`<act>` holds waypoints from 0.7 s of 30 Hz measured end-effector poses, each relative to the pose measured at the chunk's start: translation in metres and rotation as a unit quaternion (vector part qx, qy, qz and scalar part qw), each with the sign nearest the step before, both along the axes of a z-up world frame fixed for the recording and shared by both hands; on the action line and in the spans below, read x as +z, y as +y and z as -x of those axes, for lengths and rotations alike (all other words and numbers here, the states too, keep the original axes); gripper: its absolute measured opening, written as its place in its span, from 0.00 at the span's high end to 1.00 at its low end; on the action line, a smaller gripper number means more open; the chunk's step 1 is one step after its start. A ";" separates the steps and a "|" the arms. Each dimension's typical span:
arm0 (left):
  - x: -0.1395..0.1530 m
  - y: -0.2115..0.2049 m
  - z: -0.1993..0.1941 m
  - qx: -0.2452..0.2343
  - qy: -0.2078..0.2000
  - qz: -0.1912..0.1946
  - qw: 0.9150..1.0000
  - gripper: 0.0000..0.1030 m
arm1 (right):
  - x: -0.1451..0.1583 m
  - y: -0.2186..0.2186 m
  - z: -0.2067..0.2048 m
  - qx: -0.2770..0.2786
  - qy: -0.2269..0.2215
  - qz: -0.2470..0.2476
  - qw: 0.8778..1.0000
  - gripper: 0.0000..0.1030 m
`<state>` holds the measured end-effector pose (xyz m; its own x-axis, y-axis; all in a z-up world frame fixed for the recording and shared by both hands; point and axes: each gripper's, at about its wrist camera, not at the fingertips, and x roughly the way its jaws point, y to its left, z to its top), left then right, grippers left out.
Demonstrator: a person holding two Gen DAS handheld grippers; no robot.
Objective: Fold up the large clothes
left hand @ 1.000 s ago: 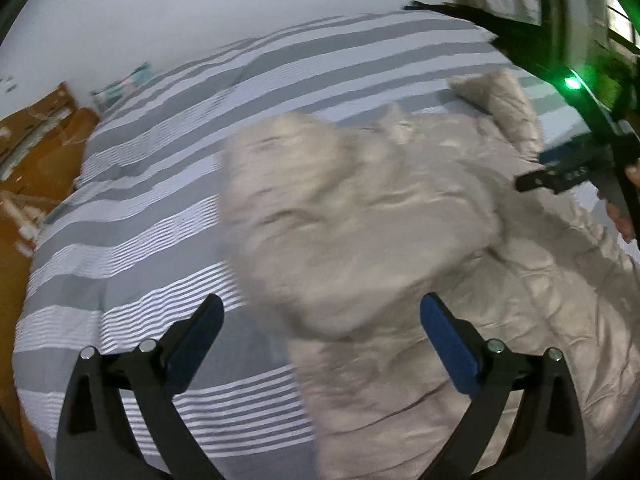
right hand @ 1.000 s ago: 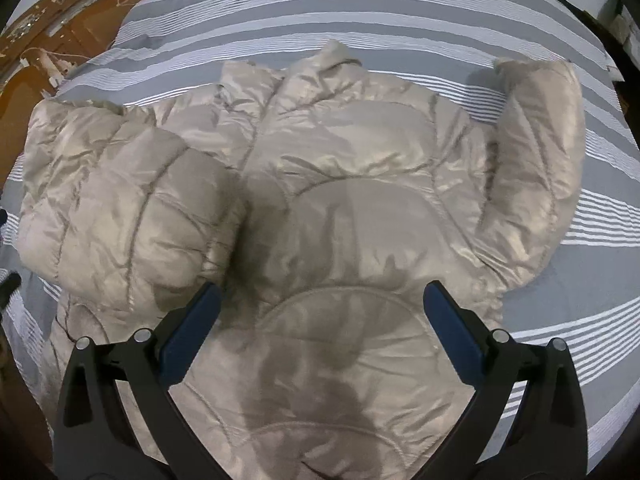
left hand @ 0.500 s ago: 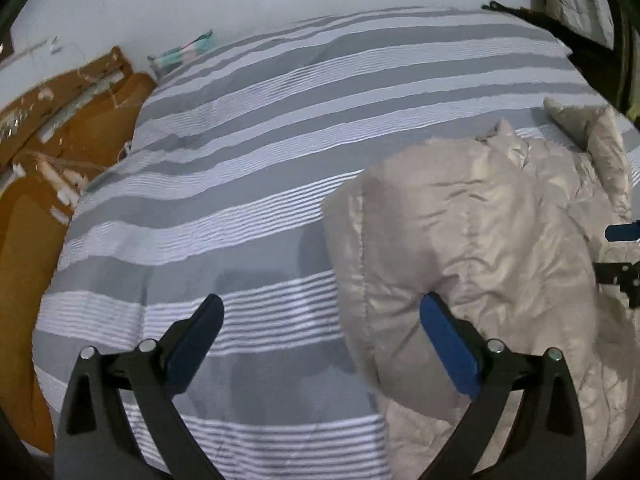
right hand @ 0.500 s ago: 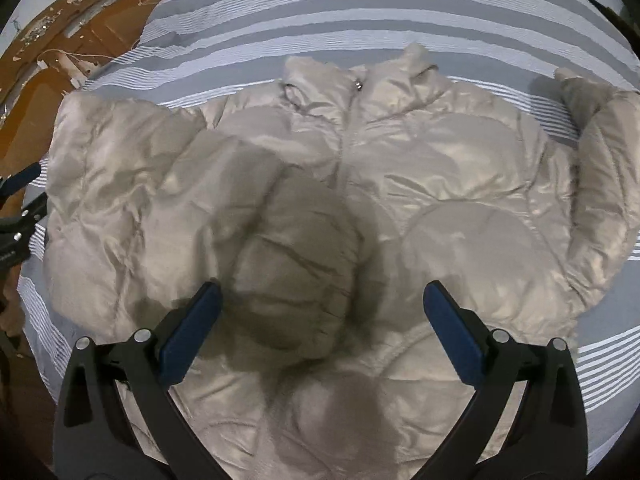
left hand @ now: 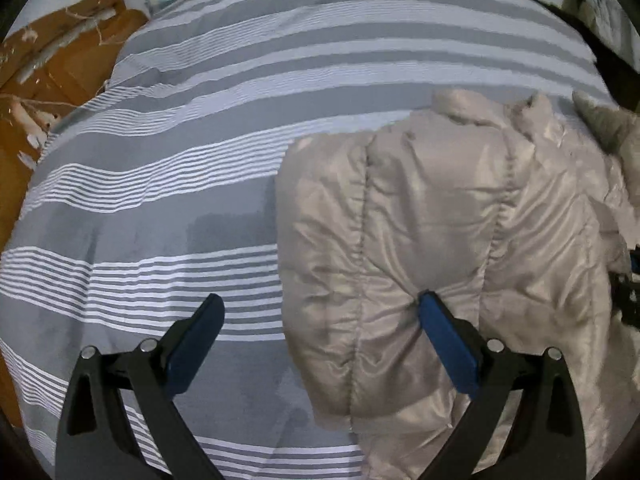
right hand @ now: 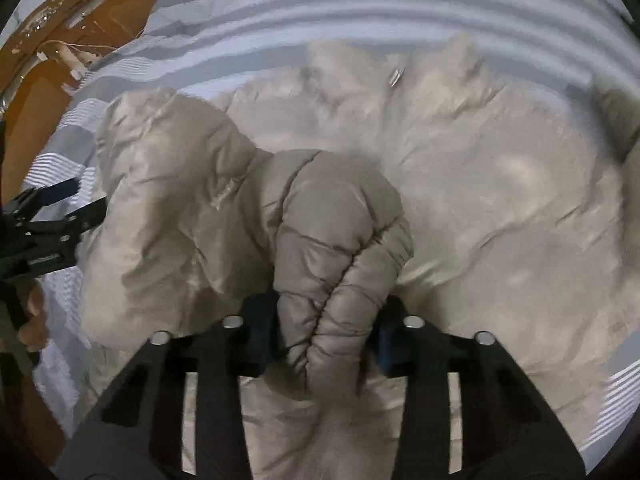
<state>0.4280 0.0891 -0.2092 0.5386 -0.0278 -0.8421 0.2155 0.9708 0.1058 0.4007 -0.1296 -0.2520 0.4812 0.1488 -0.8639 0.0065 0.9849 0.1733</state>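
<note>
1. Beige quilted puffer jacket [right hand: 460, 184] lies front-up on the grey-and-white striped bed [left hand: 200, 128], collar toward the far edge.
2. Right tool [right hand: 326, 332]: fingers clamped on the bunched cuff of one sleeve [right hand: 328, 232], which lies across the jacket's chest.
3. Left tool [left hand: 320, 332]: fingers apart, holding nothing, at the jacket's folded side edge.
4. Progress, judged: early; one sleeve is partly folded in, while the other sleeve and body folds remain.
</note>
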 end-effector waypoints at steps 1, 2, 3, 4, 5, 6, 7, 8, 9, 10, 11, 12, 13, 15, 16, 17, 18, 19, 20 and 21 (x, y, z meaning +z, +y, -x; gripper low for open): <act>0.008 0.002 0.001 0.003 -0.008 0.010 1.000 0.05 | 0.012 -0.011 0.001 -0.016 -0.018 0.018 1.000 0.66; 0.013 0.003 0.001 0.004 -0.012 0.017 1.000 0.05 | 0.021 -0.028 0.001 -0.035 -0.028 0.030 0.999 0.66; 0.018 0.003 0.001 0.003 -0.013 0.026 1.000 0.05 | 0.026 -0.040 0.001 -0.047 -0.030 0.037 0.998 0.66; 0.022 0.003 0.000 0.001 -0.012 0.032 0.999 0.05 | 0.031 -0.062 0.000 -0.072 -0.031 0.062 0.995 0.66; 0.025 0.002 0.000 -0.001 -0.011 0.035 0.999 0.05 | 0.031 -0.073 0.000 -0.086 -0.027 0.079 0.993 0.66; 0.027 0.000 -0.001 -0.003 -0.012 0.035 0.999 0.05 | 0.027 -0.090 0.000 -0.103 -0.014 0.096 0.990 0.64; 0.030 -0.001 -0.001 -0.004 -0.012 0.033 0.999 0.05 | 0.015 -0.113 -0.005 -0.119 0.029 0.102 0.987 0.59; 0.032 -0.002 -0.001 -0.005 -0.013 0.032 0.999 0.05 | 0.007 -0.139 -0.005 -0.137 0.049 0.068 0.987 0.50; 0.033 -0.006 0.003 -0.005 -0.013 0.031 0.999 0.05 | 0.010 -0.160 0.002 -0.150 0.033 0.030 0.988 0.34; 0.034 -0.008 0.004 -0.008 -0.011 0.034 0.999 0.05 | 0.015 -0.171 0.008 -0.148 0.014 0.025 0.988 0.29; 0.034 -0.009 0.006 -0.011 -0.011 0.036 0.999 0.05 | 0.024 -0.178 0.015 -0.148 -0.002 0.056 0.987 0.24; 0.034 -0.011 0.007 -0.014 -0.011 0.035 0.999 0.05 | 0.035 -0.184 0.023 -0.150 -0.021 0.099 0.984 0.23; 0.034 -0.014 0.008 -0.018 -0.014 0.029 0.999 0.05 | 0.043 -0.189 0.030 -0.150 -0.033 0.109 0.982 0.23; 0.033 -0.021 0.008 -0.024 -0.017 0.017 0.999 0.05 | 0.055 -0.205 0.042 -0.158 -0.046 0.086 0.983 0.23; 0.031 -0.025 0.009 -0.027 -0.019 0.014 0.999 0.05 | 0.058 -0.210 0.046 -0.161 -0.051 0.070 0.983 0.23; 0.031 -0.030 0.008 -0.028 -0.020 0.011 0.999 0.05 | 0.062 -0.215 0.050 -0.163 -0.056 0.060 0.983 0.23; 0.030 -0.033 0.008 -0.029 -0.024 0.010 0.999 0.05 | 0.064 -0.215 0.051 -0.162 -0.061 0.055 0.983 0.23; 0.031 -0.037 0.009 -0.030 -0.030 0.012 0.999 0.05 | 0.067 -0.212 0.056 -0.159 -0.066 0.049 0.984 0.23; 0.032 -0.040 0.011 -0.033 -0.034 0.014 0.999 0.05 | 0.071 -0.210 0.064 -0.154 -0.070 0.045 0.985 0.22; 0.033 -0.043 0.012 -0.037 -0.037 0.016 0.998 0.05 | 0.075 -0.201 0.065 -0.148 -0.073 0.041 0.985 0.18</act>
